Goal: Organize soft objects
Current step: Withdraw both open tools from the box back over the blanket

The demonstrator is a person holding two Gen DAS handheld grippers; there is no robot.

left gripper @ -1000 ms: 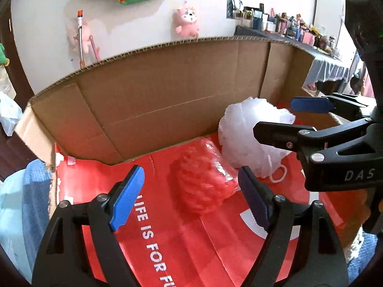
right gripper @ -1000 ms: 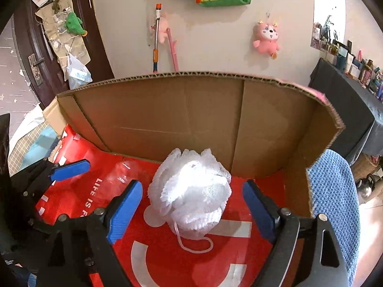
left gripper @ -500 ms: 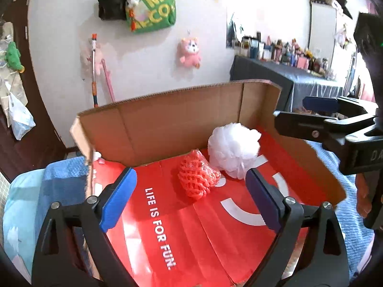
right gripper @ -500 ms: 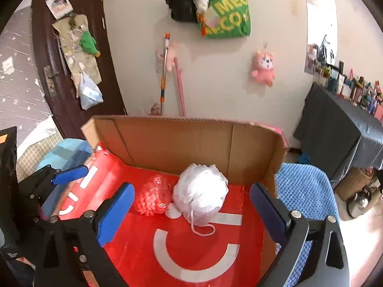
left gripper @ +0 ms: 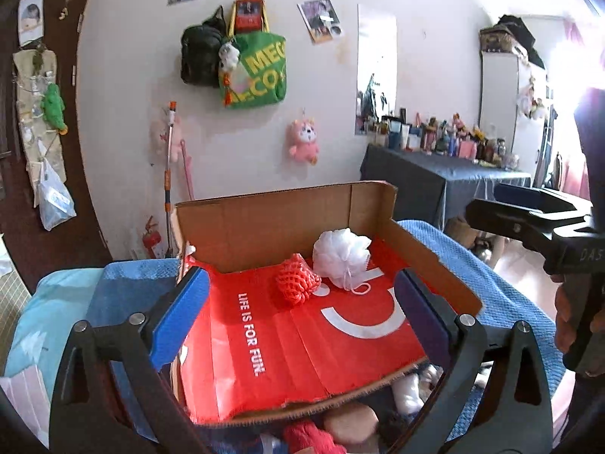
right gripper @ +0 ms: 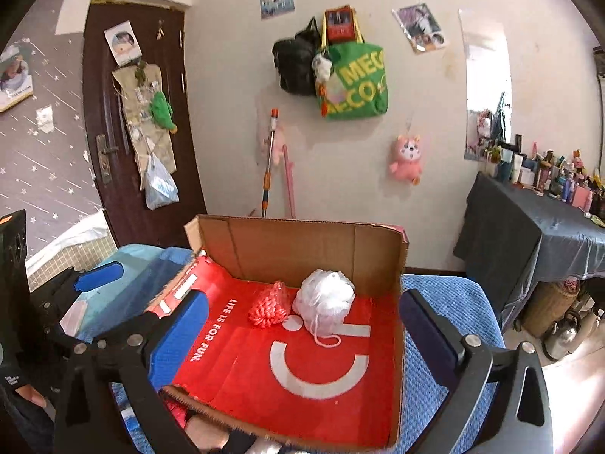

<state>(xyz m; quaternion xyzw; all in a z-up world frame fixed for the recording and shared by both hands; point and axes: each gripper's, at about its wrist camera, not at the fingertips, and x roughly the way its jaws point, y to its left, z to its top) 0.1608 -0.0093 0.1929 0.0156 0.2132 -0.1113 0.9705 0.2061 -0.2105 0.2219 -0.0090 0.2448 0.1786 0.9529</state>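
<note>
You just pulled both hands back and up from the cardboard box. A second ago the white bath pouf sat between the right gripper's pads; now it rests free on the red floor of the box, touching the red mesh ball. Your left gripper is opening with nothing inside. Your right gripper gapes wide and empty. Two soft things are put away. More soft things wait below the box's front edge.

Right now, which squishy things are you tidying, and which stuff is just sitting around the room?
For the job:
fluffy white mesh bath pouf
red netted sponge
open cardboard box with red lining

Just lying about:
pink plush toy on the wall
green tote bag
bottles on the dark table
</note>
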